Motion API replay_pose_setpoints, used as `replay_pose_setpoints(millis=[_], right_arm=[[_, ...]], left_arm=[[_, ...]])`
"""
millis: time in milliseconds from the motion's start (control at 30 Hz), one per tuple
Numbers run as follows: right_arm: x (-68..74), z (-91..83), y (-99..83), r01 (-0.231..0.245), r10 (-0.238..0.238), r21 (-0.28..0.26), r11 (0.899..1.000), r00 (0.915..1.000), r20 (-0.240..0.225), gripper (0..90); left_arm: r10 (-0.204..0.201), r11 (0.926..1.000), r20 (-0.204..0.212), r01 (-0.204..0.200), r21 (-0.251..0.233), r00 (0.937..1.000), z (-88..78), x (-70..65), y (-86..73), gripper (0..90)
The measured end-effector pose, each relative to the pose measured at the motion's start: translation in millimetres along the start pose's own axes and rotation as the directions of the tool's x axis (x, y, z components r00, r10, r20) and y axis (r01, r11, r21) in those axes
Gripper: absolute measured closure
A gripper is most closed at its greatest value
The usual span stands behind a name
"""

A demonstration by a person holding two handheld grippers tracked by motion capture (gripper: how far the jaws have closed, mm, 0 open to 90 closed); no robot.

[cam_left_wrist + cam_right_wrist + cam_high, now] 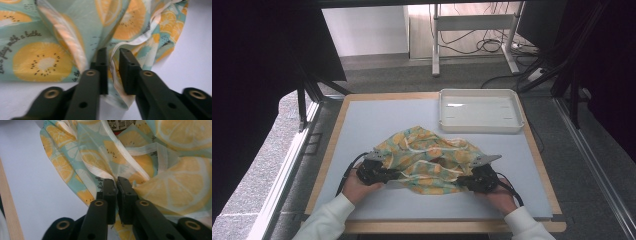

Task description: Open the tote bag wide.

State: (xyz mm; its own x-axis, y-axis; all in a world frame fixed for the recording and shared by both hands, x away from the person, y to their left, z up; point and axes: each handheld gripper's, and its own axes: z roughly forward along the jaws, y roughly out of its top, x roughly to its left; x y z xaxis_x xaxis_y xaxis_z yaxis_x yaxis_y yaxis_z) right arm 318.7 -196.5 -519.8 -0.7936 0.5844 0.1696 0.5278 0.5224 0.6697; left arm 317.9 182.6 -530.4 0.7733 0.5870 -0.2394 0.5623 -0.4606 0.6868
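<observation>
- High view: the fruit-print cloth (427,160) lies bunched on the near half of the table (362,130), between the two grippers; the biggest risk, I judge, is a lopsided hold — the left gripper (384,175) has its jaws apart with a hem fold loose between them, so any lift or pull now would drag the cloth from one side only and let it slump back into a heap.
- The right gripper (116,192) has its jaws all but together, pinching a pleat of the cloth; the bite looks thin, and a sharp tug could slip the edge out.
- Something dark with a printed label (121,124) sits half-hidden under the folds; it could snag or roll — what it is I cannot tell.
- The surface is a pale blue-grey mat with a wooden border; a white tray (480,111) stands at the far right corner, well apart from the cloth.
- Beyond: grey carpet, a desk frame (474,30), loose cables on the floor.
</observation>
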Motion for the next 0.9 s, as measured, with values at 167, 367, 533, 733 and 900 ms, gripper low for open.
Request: replay_pose_setpoints(millis=[167,367,533,733,900], right_arm=[[3.9,0.0,0.6,0.026,-0.026,-0.001,1.000,0.9997,0.003,69.2],[14.1,-14.2,7.6,0.067,-0.063,-0.076,0.995,0.9968,0.048,53.0],[18.8,-33.9,17.3,0.067,-0.051,-0.183,0.981,0.9948,0.087,43.2],[21.7,-46.8,26.6,0.067,-0.044,-0.251,0.966,0.9946,0.094,39.9],[21.3,-46.3,29.0,0.065,-0.042,-0.258,0.964,0.9946,0.095,39.8]], left_arm=[[-0.005,0.9994,-0.007,0.004,-0.035,1.0000,-9.5,-7.3,5.3,53.4],[0.008,0.9891,-0.019,-0.011,-0.147,0.9998,-38.4,-17.6,13.5,37.0],[-0.018,0.9771,-0.063,0.004,-0.213,0.9979,-53.9,-12.8,24.9,32.2],[-0.044,0.9709,-0.087,0.023,-0.239,0.9952,-54.3,-0.5,41.3,32.3],[-0.073,0.9722,-0.098,0.049,-0.229,0.9926,-42.8,11.0,57.4,32.4]])
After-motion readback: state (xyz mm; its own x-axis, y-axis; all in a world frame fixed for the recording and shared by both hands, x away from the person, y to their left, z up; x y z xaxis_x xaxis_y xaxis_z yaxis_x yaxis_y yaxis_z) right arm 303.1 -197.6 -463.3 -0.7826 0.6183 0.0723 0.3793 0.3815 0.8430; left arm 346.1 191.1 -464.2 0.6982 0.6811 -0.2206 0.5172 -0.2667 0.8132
